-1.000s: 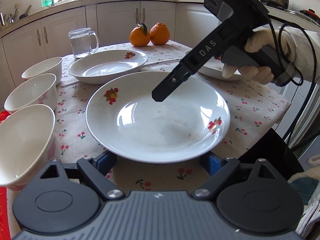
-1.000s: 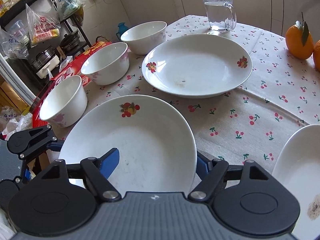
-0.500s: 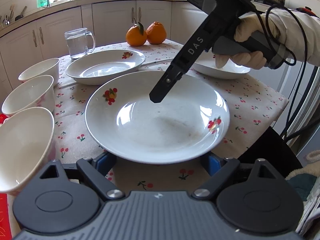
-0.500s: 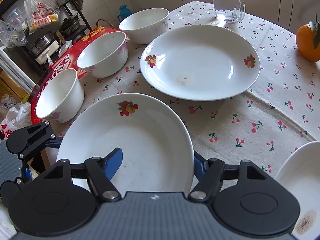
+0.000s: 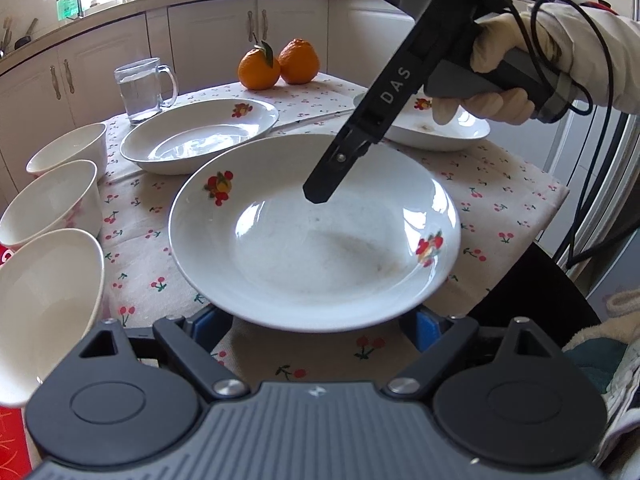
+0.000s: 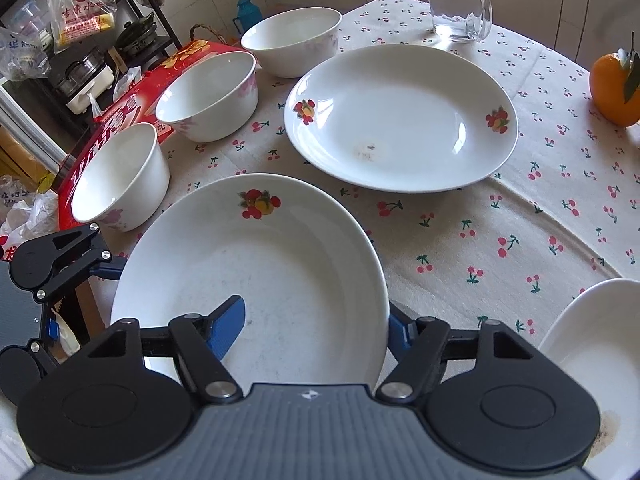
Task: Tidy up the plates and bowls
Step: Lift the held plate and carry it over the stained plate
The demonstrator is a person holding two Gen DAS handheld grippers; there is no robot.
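Note:
A white deep plate with fruit prints lies nearest me on the cherry-print cloth. My left gripper is open, its blue pads tucked under the plate's near rim on either side, jaws closing slightly. My right gripper is open and straddles the far rim of that plate. One finger reaches inside the plate and the other stays outside. A second plate and a third plate rest farther off. Three white bowls line the table's edge.
A glass mug of water and two oranges stand at the back of the table. A red box lies under the bowls' side. A gloved hand with a cable holds the right gripper. White cabinets ring the room.
The right gripper has tipped a little steeper over the plate's far rim, its finger still inside the plate. The left gripper and the plate have stayed put.

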